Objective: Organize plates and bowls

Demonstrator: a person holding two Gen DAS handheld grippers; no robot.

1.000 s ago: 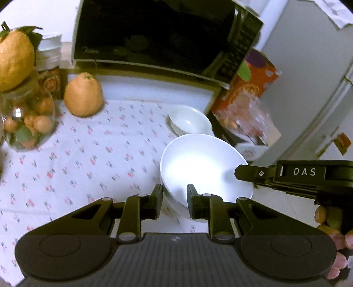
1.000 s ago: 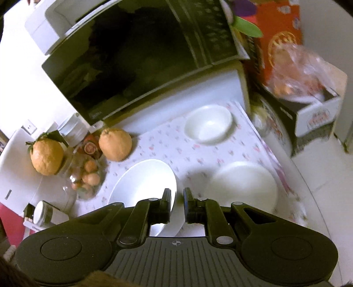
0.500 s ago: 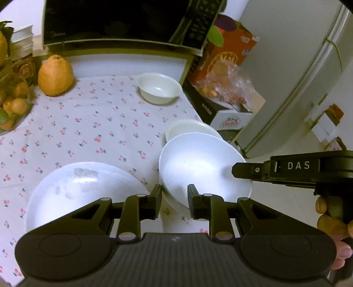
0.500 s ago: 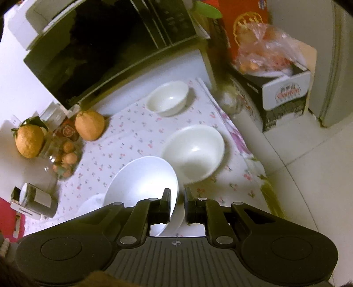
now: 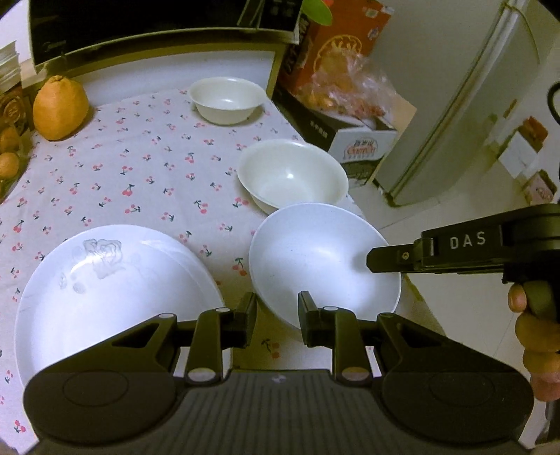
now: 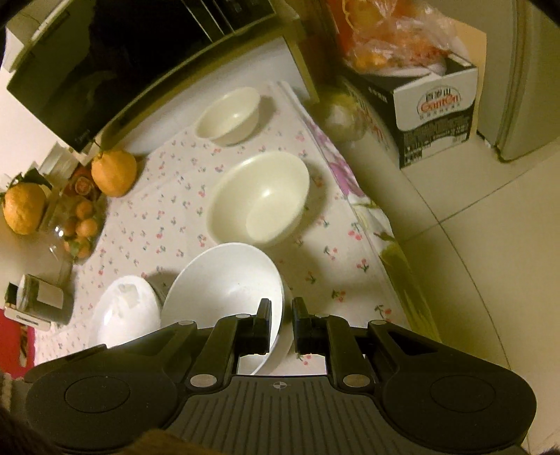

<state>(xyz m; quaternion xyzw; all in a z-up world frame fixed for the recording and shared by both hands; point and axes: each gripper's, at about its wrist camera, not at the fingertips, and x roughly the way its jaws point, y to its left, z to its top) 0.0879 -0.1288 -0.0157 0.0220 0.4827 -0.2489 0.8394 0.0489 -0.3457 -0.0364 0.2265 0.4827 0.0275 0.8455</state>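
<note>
Pinching the near rim of the white plate [image 5: 322, 259] in my left claw [image 5: 276, 323], I grip its opposite edge with my right claw [image 6: 281, 323], both nearly closed on the thin rim. The plate hangs tilted above the cherry-print counter [image 5: 140, 168]. Just left of it lies a larger plate [image 5: 115, 290]; just beyond it sits a cream bowl [image 5: 292, 178]. A smaller bowl [image 5: 226, 99] stands farther back by the microwave [image 5: 140, 21], an orange fruit [image 5: 60, 107] to its left.
</note>
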